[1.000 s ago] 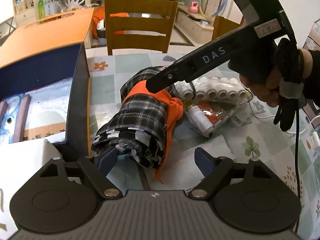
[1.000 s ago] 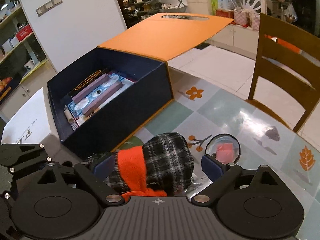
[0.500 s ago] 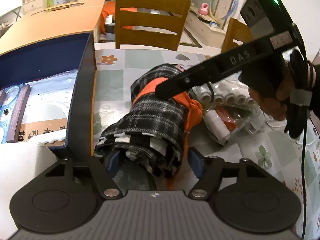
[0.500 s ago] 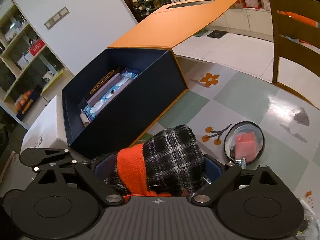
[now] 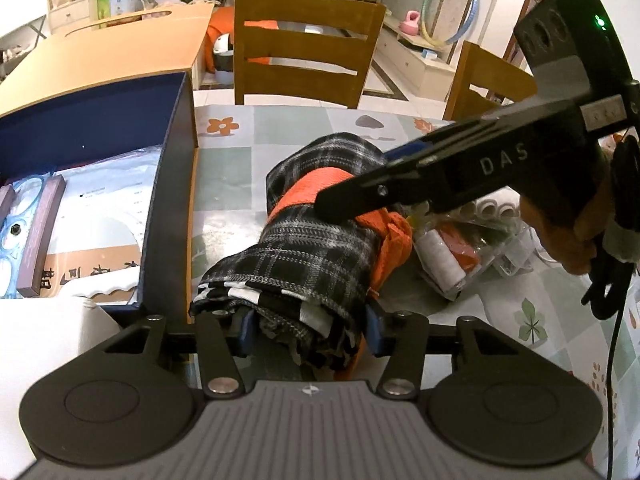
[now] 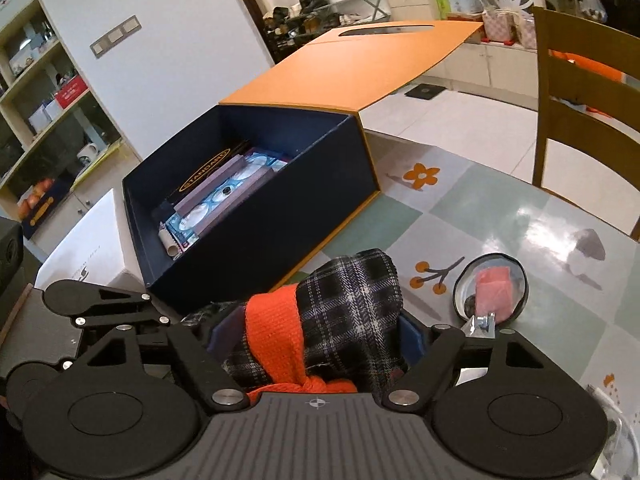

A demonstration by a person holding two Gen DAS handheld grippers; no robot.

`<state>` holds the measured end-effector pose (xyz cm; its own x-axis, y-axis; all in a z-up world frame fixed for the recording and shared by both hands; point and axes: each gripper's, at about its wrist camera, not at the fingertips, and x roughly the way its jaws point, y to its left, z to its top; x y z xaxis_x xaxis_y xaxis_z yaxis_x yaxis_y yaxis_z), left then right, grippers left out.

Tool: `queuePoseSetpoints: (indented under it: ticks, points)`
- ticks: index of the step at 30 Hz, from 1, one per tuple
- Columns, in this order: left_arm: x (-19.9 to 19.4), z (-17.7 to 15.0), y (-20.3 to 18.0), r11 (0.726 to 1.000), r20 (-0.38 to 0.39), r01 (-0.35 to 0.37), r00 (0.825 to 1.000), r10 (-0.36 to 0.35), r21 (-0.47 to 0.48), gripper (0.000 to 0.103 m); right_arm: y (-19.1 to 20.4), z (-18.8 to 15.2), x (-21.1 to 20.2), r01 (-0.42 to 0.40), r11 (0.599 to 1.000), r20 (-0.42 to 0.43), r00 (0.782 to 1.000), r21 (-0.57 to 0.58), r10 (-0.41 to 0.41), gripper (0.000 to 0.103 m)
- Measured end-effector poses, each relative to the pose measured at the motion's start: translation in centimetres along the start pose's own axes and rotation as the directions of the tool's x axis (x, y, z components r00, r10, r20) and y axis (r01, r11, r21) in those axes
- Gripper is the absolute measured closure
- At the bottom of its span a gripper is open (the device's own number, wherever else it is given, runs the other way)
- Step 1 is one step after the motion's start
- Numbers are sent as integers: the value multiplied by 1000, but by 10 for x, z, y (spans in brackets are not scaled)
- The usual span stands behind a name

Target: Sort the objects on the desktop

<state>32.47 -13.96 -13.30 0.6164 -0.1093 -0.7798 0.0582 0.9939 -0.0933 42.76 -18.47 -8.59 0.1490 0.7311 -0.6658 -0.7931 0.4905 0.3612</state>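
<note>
A rolled black-and-white plaid cloth (image 5: 316, 248) tied with an orange band (image 5: 320, 184) lies on the table beside an open dark blue box (image 5: 170, 216). My left gripper (image 5: 306, 330) is shut on the near end of the roll. My right gripper (image 6: 312, 332) is shut on the roll's middle at the orange band (image 6: 276, 340); it shows in the left wrist view (image 5: 400, 184) reaching in from the right. The box (image 6: 256, 224) holds flat packs and a paper.
A clear bag of white thread spools (image 5: 452, 252) lies right of the roll. A small round mirror (image 6: 492, 292) stands on the table. A white box (image 6: 88, 252) sits left of the blue box. Wooden chairs (image 5: 304, 64) stand behind the table.
Both grippers have closed on the cloth roll. The left gripper moved forward over the roll's near end. The roll seems slightly raised and nearer the box.
</note>
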Motion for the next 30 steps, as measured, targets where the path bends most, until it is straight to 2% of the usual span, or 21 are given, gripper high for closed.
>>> queuePoseSetpoints:
  ticks: [11,15,22,30]
  points:
    - [-16,3,-1,999,76,35,996,-38,31,46,15,8,-13,34,999,42,999,18,-35,26]
    - [-29,3,0,998,104,56,993,-59,37,46,36,15,-27,56,998,61,997,11,-56,26]
    - [-64,3,3,994,162,93,981,-102,59,45,72,27,-50,94,996,93,991,-1,-93,26]
    - [-124,2,11,987,246,136,957,-152,83,46,113,40,-77,138,990,131,982,-14,-135,26]
